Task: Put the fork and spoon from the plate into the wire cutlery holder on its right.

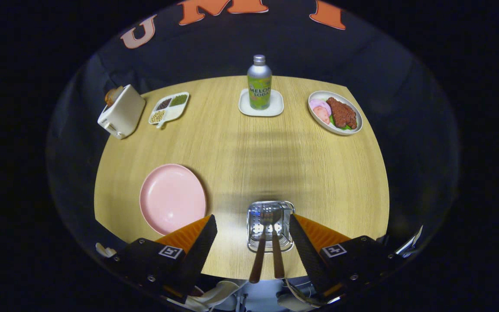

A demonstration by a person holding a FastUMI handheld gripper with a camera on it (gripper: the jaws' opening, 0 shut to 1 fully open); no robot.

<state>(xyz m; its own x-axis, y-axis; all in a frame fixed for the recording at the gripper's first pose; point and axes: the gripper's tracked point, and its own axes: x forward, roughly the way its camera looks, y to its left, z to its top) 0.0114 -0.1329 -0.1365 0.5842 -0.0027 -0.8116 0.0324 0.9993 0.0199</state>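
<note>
The wire cutlery holder (270, 225) stands near the table's front edge, between my two fingers. Two pieces of cutlery stand in it, a spoon (260, 247) and a second piece (277, 251), their brown handles sticking up toward me. The pink plate (172, 198) lies to the left of the holder with nothing on it, just beyond my left finger (197, 251). My gripper (253, 223) is open, its fingers wide apart on either side of the holder and touching nothing.
On the far side of the wooden table (241, 147) a soda bottle (259, 81) stands on a small white tray. A dish of food (335, 112) sits at the far right. A white toaster (121, 112) and a divided snack dish (169, 108) sit at the far left.
</note>
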